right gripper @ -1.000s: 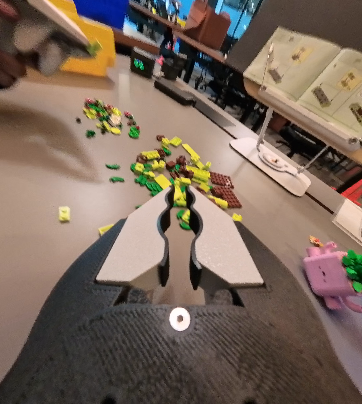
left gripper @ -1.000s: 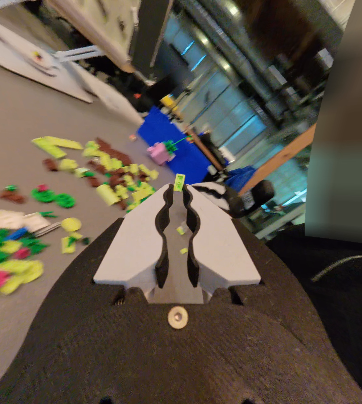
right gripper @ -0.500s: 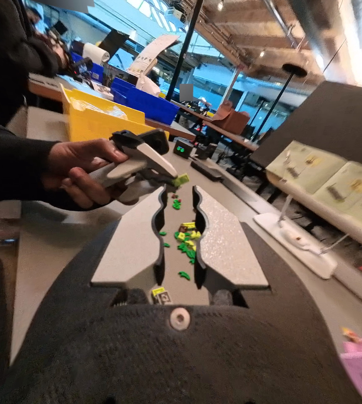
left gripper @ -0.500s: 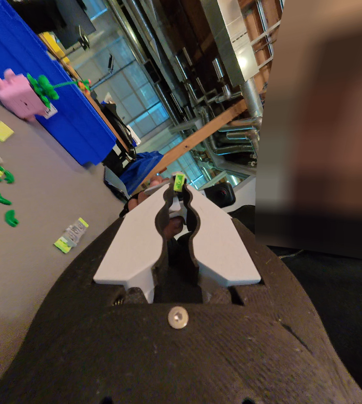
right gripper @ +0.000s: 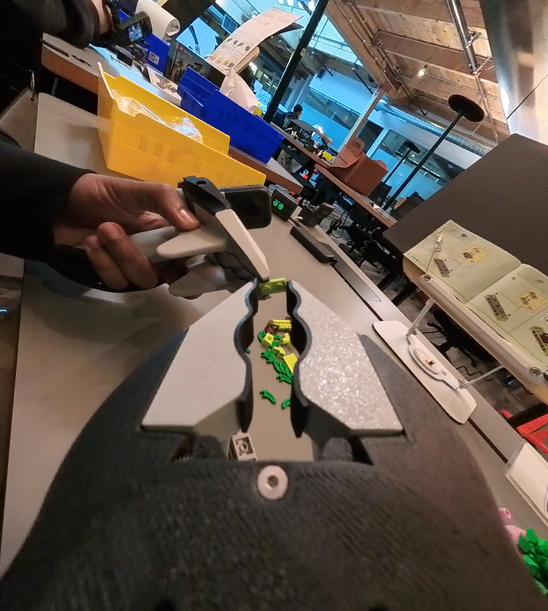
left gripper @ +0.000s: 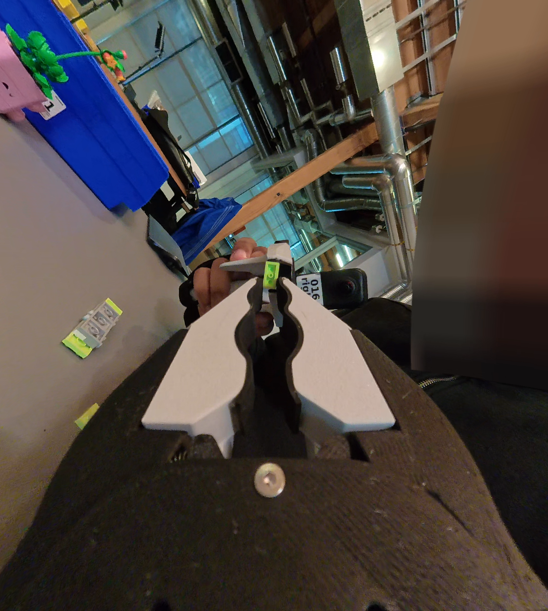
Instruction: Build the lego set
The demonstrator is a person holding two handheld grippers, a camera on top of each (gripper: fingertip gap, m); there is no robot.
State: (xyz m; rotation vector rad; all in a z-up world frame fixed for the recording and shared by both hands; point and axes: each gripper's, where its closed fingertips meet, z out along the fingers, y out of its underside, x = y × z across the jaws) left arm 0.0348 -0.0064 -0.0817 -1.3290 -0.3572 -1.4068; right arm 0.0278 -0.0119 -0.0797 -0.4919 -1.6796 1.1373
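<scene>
The small lime piece (left gripper: 271,275) is up in the air above the table, pinched at the very tips of the left gripper (left gripper: 270,287), whose jaws are clenched on it. From the right wrist view the same lime piece (right gripper: 272,286) sits in the mouth of the right gripper (right gripper: 272,288), whose fingers flank it on both sides, but I cannot tell whether they have closed on it yet.

This looks like a hand-over, or a re-grip between the two tools. To do it well, I'd say the right gripper should take a firm, square hold across the piece's sides before the left one lets go. The piece is tiny and held only at the fingertips, so any twist could flick it away. Keeping both tools steady and releasing gently seems the safe way.

Below, on the grey table (right gripper: 67,347), lies a scatter of green and lime pieces (right gripper: 277,347). A small grey and lime build (left gripper: 95,327) rests apart from them, and may be where the piece goes. The instruction booklet (right gripper: 497,297) stands open on its holder to the right. A pink model with green leaves (left gripper: 8,76) sits by the blue bin (left gripper: 100,139), and a yellow bin (right gripper: 166,148) stands farther back. Nothing lies between the grippers; the left hand (right gripper: 117,231) and its tool crowd the view of the tips.
</scene>
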